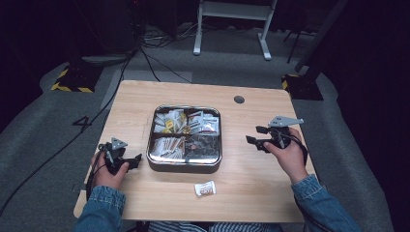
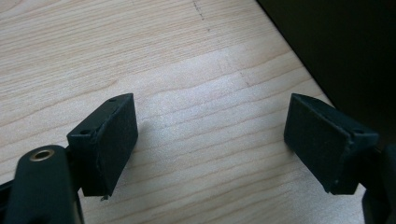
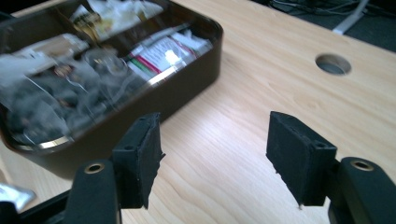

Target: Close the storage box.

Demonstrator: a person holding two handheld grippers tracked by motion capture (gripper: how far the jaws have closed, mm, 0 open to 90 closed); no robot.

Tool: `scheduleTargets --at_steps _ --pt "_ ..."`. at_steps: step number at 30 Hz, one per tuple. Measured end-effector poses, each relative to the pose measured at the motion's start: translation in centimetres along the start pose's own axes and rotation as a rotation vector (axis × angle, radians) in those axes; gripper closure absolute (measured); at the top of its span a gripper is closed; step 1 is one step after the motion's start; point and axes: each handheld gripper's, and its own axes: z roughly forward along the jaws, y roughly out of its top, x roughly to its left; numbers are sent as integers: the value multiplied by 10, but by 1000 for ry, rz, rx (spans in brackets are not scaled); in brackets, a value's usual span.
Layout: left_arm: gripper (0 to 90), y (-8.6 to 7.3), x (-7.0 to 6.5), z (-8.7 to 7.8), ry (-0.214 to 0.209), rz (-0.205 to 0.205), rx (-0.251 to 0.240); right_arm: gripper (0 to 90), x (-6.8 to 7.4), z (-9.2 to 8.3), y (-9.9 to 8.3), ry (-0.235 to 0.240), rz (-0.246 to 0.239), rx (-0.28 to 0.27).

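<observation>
A dark square tray (image 1: 183, 166) with a shiny rim sits mid-table, its compartments full of small packets. One white packet (image 1: 205, 188) lies loose on the wood in front of it. My left gripper (image 1: 134, 161) rests on the table to the tray's left. In the left gripper view its jaws (image 2: 210, 144) stand open over bare wood, with the tray wall (image 2: 345, 51) close on the right. My right gripper (image 1: 255, 135) hovers to the right of the tray and points at it. Its jaws (image 3: 212, 158) stand open with nothing between them, and the tray wall (image 3: 187, 88) is just ahead.
A round cable hole (image 1: 239, 99) sits in the table behind the right gripper's side. The wooden table (image 1: 251, 169) has bare room right of and in front of the tray. Cables and a white stand (image 1: 232, 29) are on the floor beyond.
</observation>
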Motion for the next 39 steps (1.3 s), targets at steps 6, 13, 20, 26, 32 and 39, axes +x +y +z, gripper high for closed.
scheduleTargets --at_steps 6,13,20,26,32,39 --pt "165 1 1 1 -9 8 2 359 -8 -3 -27 -33 41 13" --pt "160 2 1 2 -12 9 3 359 -12 -3 -54 -46 95 34" --pt "156 2 2 2 -14 15 3 352 -14 2 -76 -60 110 73" --pt "156 2 2 2 -14 14 3 349 -19 7 -92 -74 134 110" --pt "155 3 2 2 -14 17 5 341 -22 11 -101 -85 103 122" --pt "151 3 2 3 -15 15 6 207 -22 16 -106 -98 39 119"
